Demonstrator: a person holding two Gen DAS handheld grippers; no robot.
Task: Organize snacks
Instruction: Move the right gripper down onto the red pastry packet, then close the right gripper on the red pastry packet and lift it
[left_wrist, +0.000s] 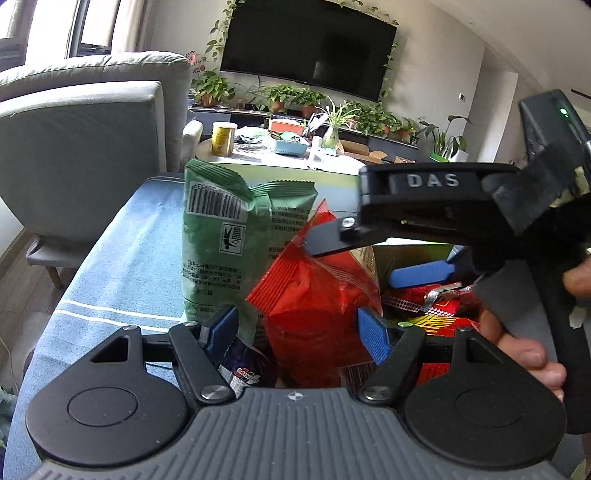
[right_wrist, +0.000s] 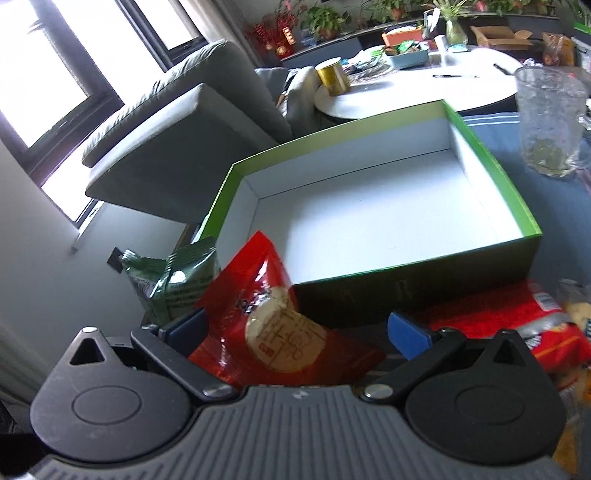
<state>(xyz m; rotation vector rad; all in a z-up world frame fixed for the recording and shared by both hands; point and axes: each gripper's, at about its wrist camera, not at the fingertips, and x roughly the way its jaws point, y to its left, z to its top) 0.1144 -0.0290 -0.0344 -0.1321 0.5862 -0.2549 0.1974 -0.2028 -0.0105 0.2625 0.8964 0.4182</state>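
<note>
Nothing is boxed yet: the green box (right_wrist: 495, 192) is seen empty, white floor bare. The red bag (right_wrist: 266, 288) is held up in the right gripper (right_wrist: 295, 326), clenched on it, just in front of the box's near wall. The green bag (left_wrist: 218, 251) stands beside it, bracketed by the left gripper (left_wrist: 297, 332), whose grip cannot be told. More red packs (right_wrist: 498, 317) are left on the cloth outside, so nearly everything remains.
</note>
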